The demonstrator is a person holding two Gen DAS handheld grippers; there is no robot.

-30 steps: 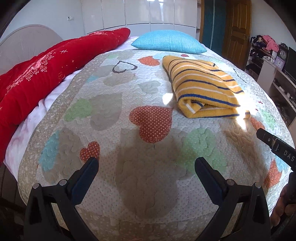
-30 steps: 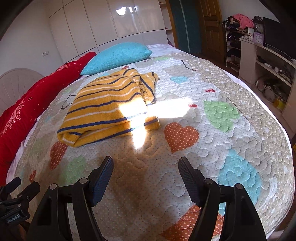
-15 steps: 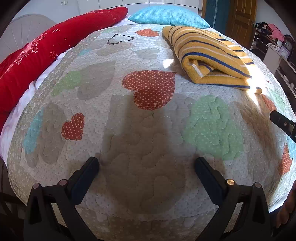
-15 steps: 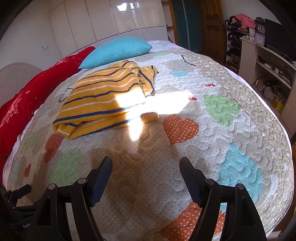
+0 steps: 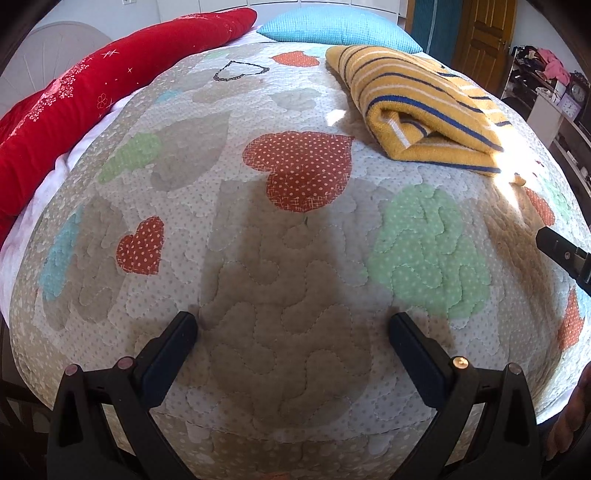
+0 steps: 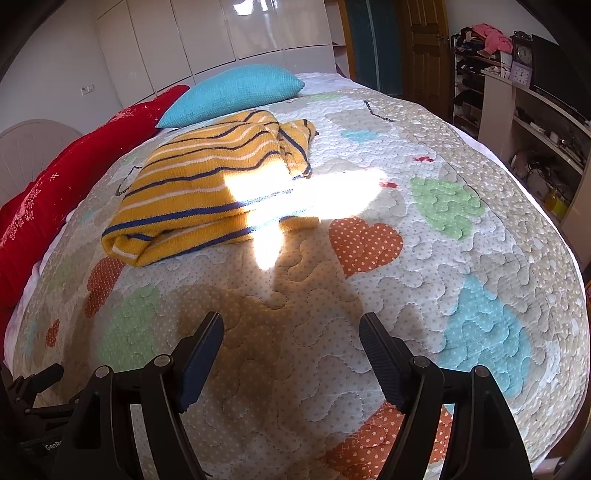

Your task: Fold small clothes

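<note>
A wide bed [image 6: 498,206] fills most of the room, covered by a pale quilt [image 5: 288,332] stitched with hearts in red, green, blue and grey. Along the bed's left edge lies a long red blanket [image 5: 92,92] with white sparkle marks, and a blue pillow [image 6: 236,92] sits at the head end, near the glossy white wardrobe [image 6: 229,33]. On the right side of the room stands a shelf unit [image 6: 532,125] cluttered with small things, a clock [image 6: 522,55] on top, and a wooden door [image 6: 424,48] behind it.

The sweater [image 6: 214,184], yellow with blue and white stripes, lies folded on the quilt toward the pillow, a bright patch of sun crossing its near corner. It is well apart from both tools.

The left tool [image 5: 291,328] hangs over the near end of the quilt, its jaws spread wide with nothing between them. The right tool [image 6: 291,328] is also over the quilt, closer to the sweater, jaws just as wide and holding nothing. Each casts a soft shadow on the fabric.
</note>
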